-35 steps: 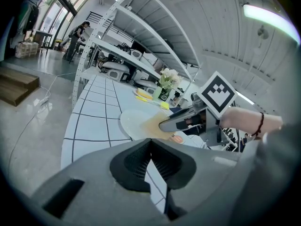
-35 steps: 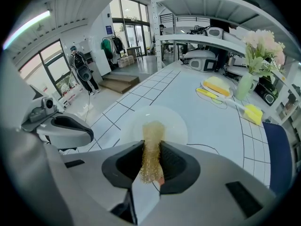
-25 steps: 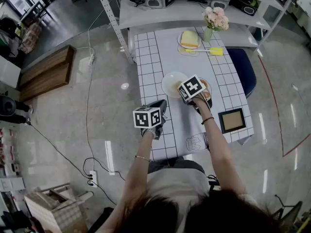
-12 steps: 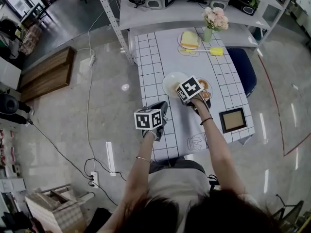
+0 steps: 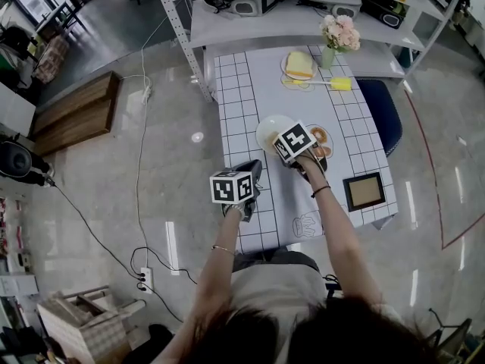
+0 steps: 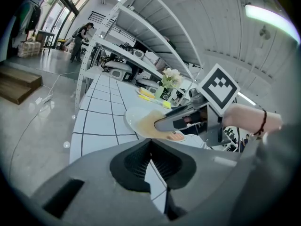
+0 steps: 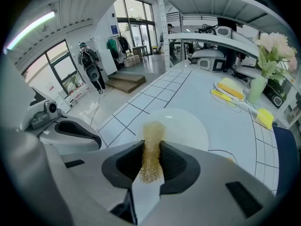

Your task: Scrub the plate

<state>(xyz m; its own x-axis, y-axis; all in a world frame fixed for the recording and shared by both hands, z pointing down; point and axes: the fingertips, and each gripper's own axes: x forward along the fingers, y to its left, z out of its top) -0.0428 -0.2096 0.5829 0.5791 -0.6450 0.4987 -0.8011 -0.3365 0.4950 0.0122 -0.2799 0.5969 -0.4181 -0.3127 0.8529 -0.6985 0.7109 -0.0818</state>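
Plate (image 7: 188, 128) lies under right tool's (image 7: 151, 166) mesh scrubber (image 7: 151, 145), doughnuts (image 5: 318, 136) beside

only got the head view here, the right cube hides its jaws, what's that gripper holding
Observer: The right gripper is shut on a golden mesh scrubber.
Operator: is it on the plate
Observer: It seems so. The left gripper view shows the scrubber spread on the plate, under the right jaws.
Operator: and the left one
Observer: The left gripper has its jaws together with nothing between them.
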